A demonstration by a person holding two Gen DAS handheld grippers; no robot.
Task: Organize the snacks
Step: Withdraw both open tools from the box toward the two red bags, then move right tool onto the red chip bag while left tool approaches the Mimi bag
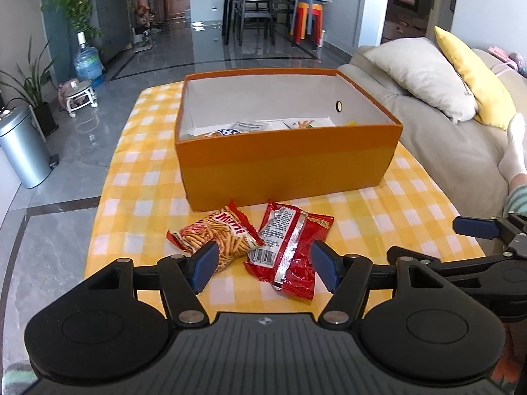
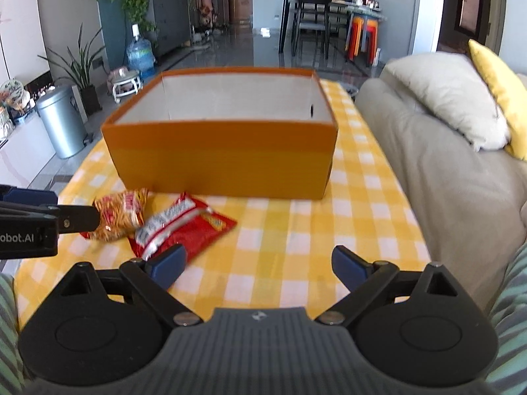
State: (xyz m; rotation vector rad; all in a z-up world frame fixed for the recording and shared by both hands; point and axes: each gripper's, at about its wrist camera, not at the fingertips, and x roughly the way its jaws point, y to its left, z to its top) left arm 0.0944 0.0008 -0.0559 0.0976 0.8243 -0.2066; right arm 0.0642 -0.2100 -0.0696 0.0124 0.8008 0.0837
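Left wrist view
- Left gripper point(image 1: 265, 265): blue-padded tongs spread wide, gripping nothing, above the two packets.
- Stick-snack packet point(image 1: 219, 237): red and orange foil bag printed with thin sticks, flat on the yellow-and-white checked tablecloth point(image 1: 395, 223), just in front of the box.
- Red foil packet point(image 1: 290, 250): back side up, barcode showing, touching the stick-snack packet.
- Orange cardboard box point(image 1: 286, 168): open, white inside, several snack packets on its floor.

Right wrist view
- Right gripper point(image 2: 258, 270): tongs wide, nothing between them, over bare cloth.
- Red foil packet point(image 2: 194, 227): near its left finger.
- Stick-snack packet point(image 2: 122, 217): partly behind the left gripper's finger.
- Orange cardboard box point(image 2: 224, 161): behind both packets.
- Beige sofa point(image 2: 444, 164): beside the table.
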